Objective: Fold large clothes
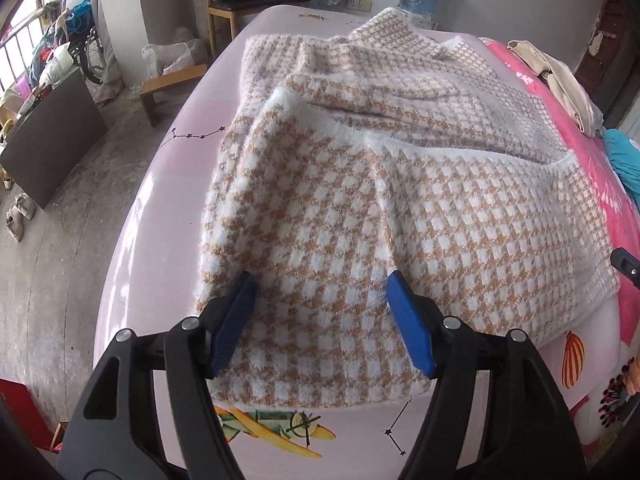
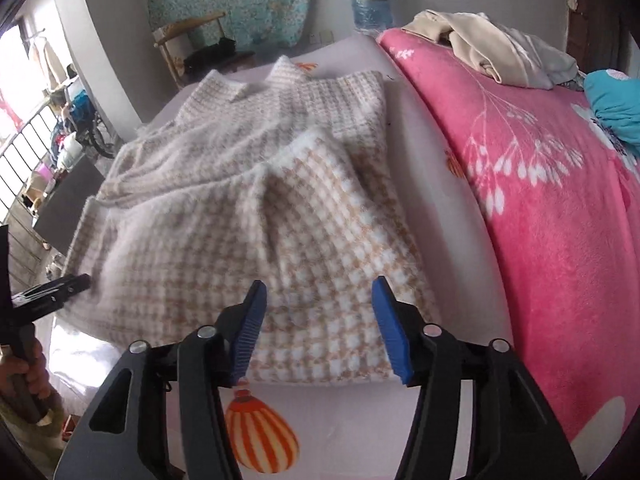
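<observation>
- A pale pink sheet [image 1: 160,208] with printed balloons and aeroplanes covered the bed, with a bright pink floral blanket [image 2: 560,208] along its right side.
- The fuzzy tan-and-white checked sweater [image 1: 360,208] lay partly folded in the middle of the sheet, its near hem turned toward both cameras.
- A heap of beige clothes [image 2: 480,48] sat on the blanket's far end.
- The left gripper [image 1: 322,280] stood wide open over the near hem, its blue pads resting against the knit without pinching it.
- The right gripper [image 2: 320,286] also gaped over the hem, gripping nothing.
</observation>
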`<state>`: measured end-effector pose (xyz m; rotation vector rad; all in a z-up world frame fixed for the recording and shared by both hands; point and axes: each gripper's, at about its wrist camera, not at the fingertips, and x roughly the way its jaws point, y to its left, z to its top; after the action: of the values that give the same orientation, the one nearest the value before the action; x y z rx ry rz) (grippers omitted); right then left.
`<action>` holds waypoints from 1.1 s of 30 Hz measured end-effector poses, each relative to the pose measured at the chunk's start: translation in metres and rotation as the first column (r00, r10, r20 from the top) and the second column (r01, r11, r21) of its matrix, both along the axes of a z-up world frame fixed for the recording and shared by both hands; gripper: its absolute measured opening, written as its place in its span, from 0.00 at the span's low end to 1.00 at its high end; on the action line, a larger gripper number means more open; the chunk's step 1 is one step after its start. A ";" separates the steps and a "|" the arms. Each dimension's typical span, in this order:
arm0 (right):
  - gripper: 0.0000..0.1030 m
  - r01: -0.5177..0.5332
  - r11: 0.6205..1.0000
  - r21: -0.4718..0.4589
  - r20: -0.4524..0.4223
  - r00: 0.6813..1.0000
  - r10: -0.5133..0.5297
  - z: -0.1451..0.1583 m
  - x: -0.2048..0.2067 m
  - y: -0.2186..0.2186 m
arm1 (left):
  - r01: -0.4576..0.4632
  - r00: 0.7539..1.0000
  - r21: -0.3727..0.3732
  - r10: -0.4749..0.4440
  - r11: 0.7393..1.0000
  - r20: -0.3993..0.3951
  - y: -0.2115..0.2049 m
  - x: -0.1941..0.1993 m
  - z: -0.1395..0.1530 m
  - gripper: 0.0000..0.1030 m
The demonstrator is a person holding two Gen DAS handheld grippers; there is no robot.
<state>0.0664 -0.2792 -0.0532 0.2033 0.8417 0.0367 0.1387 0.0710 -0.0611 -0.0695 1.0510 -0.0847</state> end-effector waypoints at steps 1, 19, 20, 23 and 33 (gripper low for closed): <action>0.62 -0.017 1.000 0.001 0.006 1.000 0.017 0.003 0.000 0.009 | 0.002 1.000 -0.009 -0.002 1.000 -0.007 -0.001 0.001 0.000 0.72; 0.72 -0.137 0.990 -0.043 -0.060 0.989 0.134 0.000 0.077 0.074 | 0.004 0.997 0.085 0.003 0.996 -0.073 -0.024 0.014 -0.008 0.89; 0.72 -0.139 0.989 -0.045 -0.067 0.988 0.136 -0.002 0.080 0.075 | 0.002 0.997 0.086 0.005 0.996 -0.076 -0.024 0.015 -0.008 0.90; 0.72 -0.146 0.988 -0.056 -0.095 0.985 0.141 -0.012 0.091 0.081 | -0.003 0.997 0.094 0.010 0.996 -0.082 -0.027 0.017 -0.009 0.92; 0.92 -0.109 0.994 -0.010 -0.149 0.983 0.107 -0.030 0.105 0.073 | -0.009 0.995 0.111 0.019 0.994 -0.096 -0.031 0.022 -0.010 0.92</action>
<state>0.1717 -0.2066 -0.0836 0.1448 1.0001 0.1168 0.1608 0.0400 -0.0714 0.0191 1.1504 -0.0105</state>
